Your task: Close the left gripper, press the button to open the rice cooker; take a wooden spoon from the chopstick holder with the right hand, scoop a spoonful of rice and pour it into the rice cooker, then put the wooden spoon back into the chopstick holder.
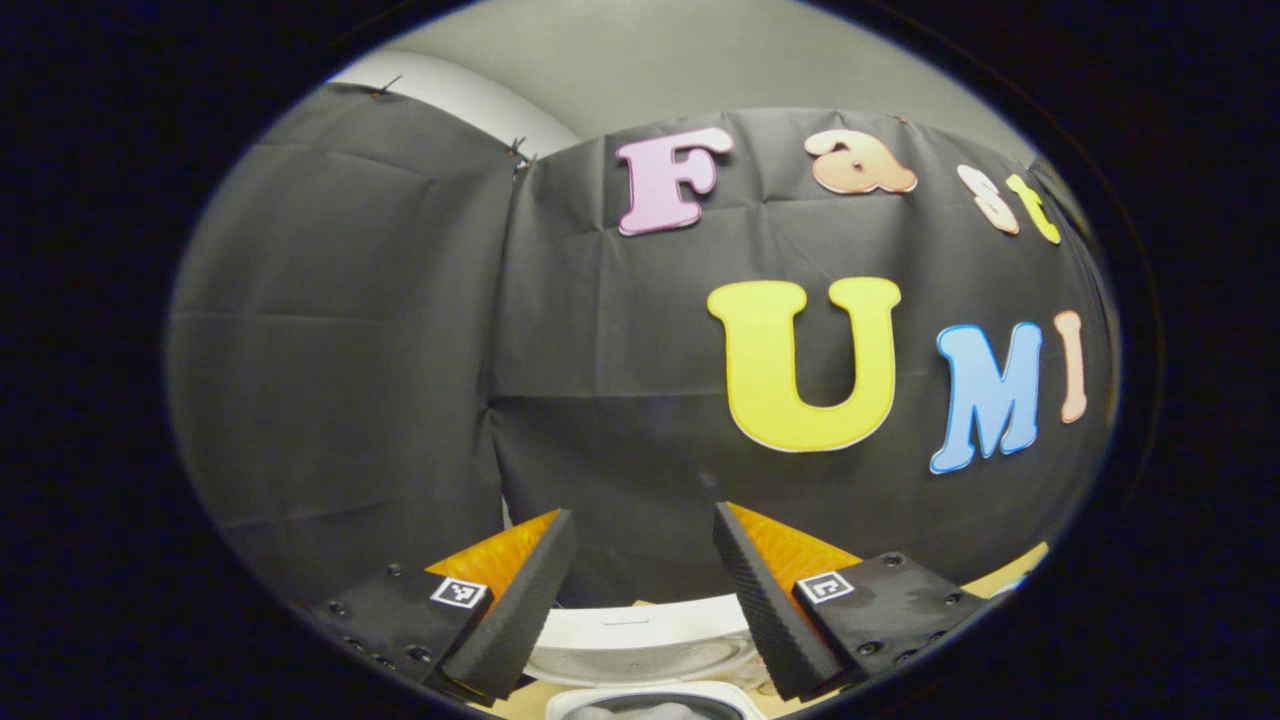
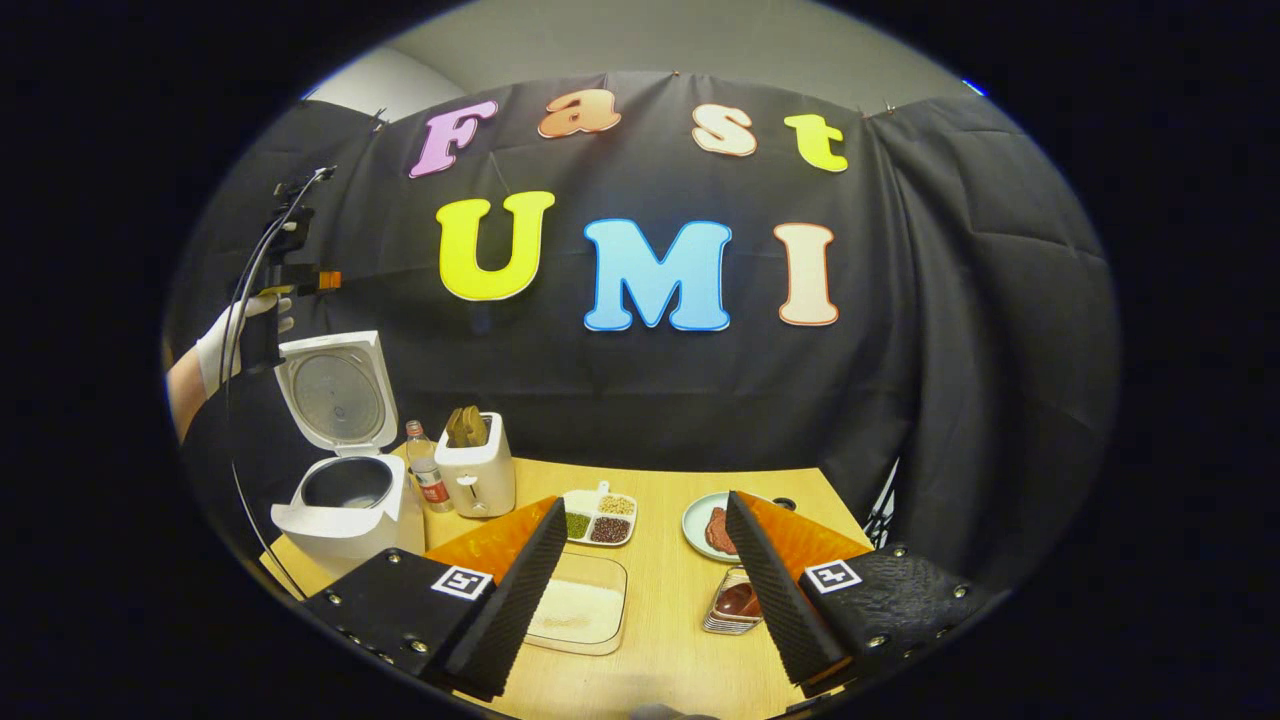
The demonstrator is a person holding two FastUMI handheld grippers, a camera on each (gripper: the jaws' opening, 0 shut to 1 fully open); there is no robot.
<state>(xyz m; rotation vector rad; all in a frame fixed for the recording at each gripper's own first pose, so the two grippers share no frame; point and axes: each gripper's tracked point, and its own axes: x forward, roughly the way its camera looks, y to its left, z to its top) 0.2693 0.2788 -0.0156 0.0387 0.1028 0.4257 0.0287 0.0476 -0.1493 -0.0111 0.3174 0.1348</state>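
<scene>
White rice cooker (image 2: 345, 500) sits at lower left of the right gripper view, on the light wooden worktop (image 2: 670, 640), lid up. Above it, at upper left, a gloved hand (image 2: 235, 335) holds the left gripper (image 2: 300, 275). Right gripper (image 2: 640, 555) at the bottom of that view, fingers apart and empty, over a clear tray of rice (image 2: 580, 610). In the left gripper view the fingers (image 1: 530, 590) stand apart too, cooker rim (image 1: 640, 650) below.
</scene>
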